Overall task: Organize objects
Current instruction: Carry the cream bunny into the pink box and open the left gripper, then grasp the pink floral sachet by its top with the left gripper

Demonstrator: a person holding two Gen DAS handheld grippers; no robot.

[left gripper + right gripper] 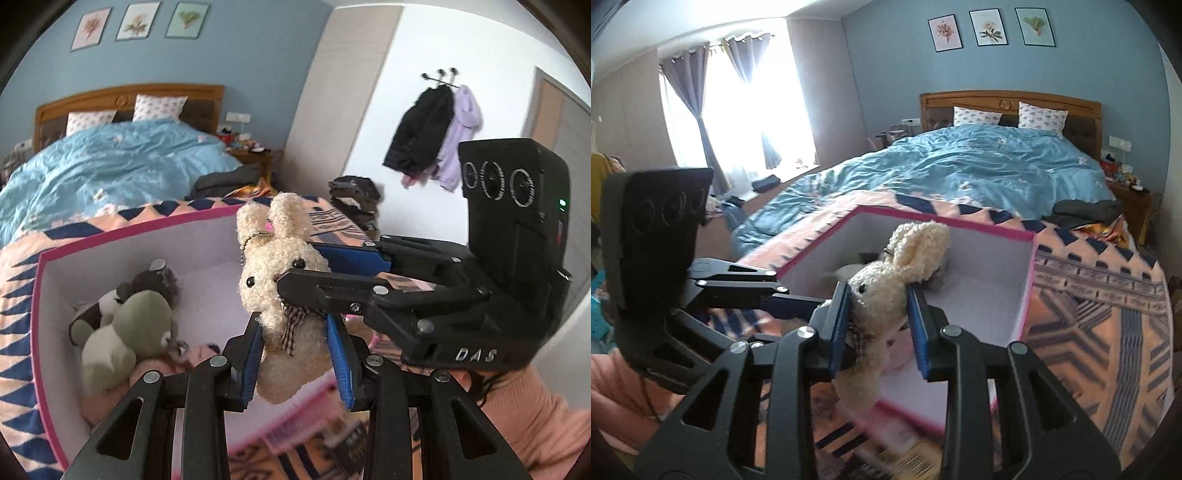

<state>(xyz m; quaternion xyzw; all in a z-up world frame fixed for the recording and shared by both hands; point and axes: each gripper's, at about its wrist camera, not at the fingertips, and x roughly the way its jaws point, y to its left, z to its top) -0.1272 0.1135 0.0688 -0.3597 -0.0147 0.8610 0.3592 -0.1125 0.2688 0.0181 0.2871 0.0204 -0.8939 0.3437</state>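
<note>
A cream plush rabbit (280, 273) with a checked bow hangs over the near edge of a pink-rimmed white box (40, 280) on the bed. My left gripper (295, 354) is shut on the rabbit's body. My right gripper (306, 269) comes in from the right and is shut on the rabbit's head. In the right wrist view the rabbit (882, 291) sits between my right gripper's (877, 325) blue pads, and the left gripper (798, 306) reaches in from the left. The box (1030, 280) holds a green plush frog (129, 332) and other soft toys.
The box rests on a patterned pink and navy blanket (1089, 314) at the foot of a bed with a blue duvet (960, 170). A dark garment (1086, 212) lies on the bed. Folded clothes (356, 199) are stacked beyond. Coats (436, 133) hang on the wall.
</note>
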